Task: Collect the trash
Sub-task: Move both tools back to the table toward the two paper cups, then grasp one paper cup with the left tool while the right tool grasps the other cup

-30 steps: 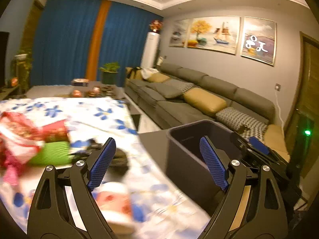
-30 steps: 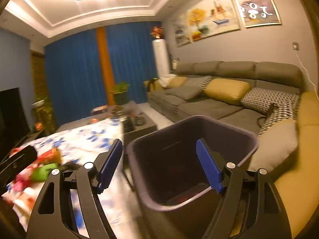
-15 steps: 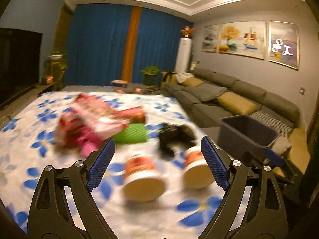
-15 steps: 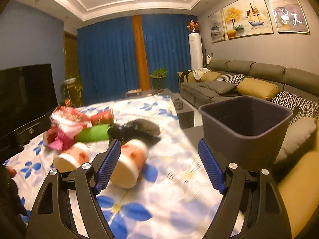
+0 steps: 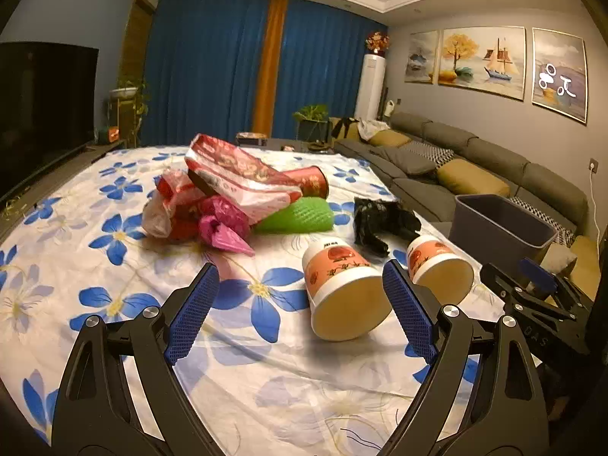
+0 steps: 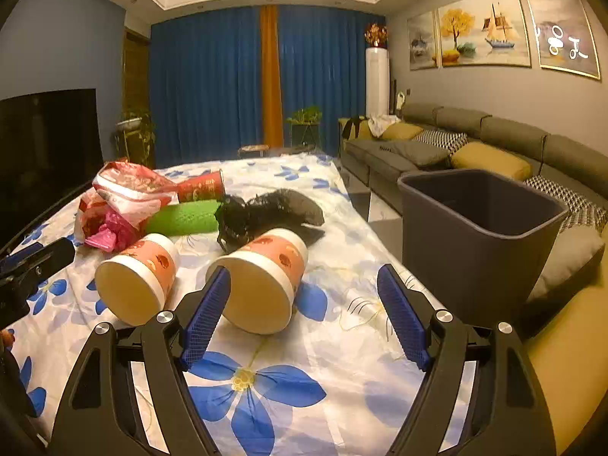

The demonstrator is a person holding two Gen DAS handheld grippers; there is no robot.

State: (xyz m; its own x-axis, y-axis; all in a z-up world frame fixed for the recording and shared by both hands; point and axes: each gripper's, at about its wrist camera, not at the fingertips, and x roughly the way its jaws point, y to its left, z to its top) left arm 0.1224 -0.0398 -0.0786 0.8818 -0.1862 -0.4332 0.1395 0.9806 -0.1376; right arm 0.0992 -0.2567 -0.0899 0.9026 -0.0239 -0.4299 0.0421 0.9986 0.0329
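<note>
1. Left wrist view: a second ago the left hand-held gripper [image 5: 300, 300] faced the dark grey plastic bin [image 5: 501, 220]; it has since swung over the desk with the white, blue-flowered cloth [image 5: 95, 262], so a new pick-up looks to be starting. Its jaws stand wide and empty. Left of the bin lie two orange-and-white paper cups on their sides, the nearer cup [image 5: 342, 288] just ahead of the jaws, the second cup [image 5: 437, 266] closer to the bin. Further left of the bin are a crumpled black bag [image 5: 383, 220], a green mesh sleeve [image 5: 296, 216] and a heap of red and pink wrappers [image 5: 224, 190].
2. Right wrist view: the right hand-held gripper [image 6: 304, 315] has likewise turned from the bin [image 6: 475, 228]; jaws wide, empty, with the nearest cup [image 6: 262, 277] lying just ahead, left of the bin.
</note>
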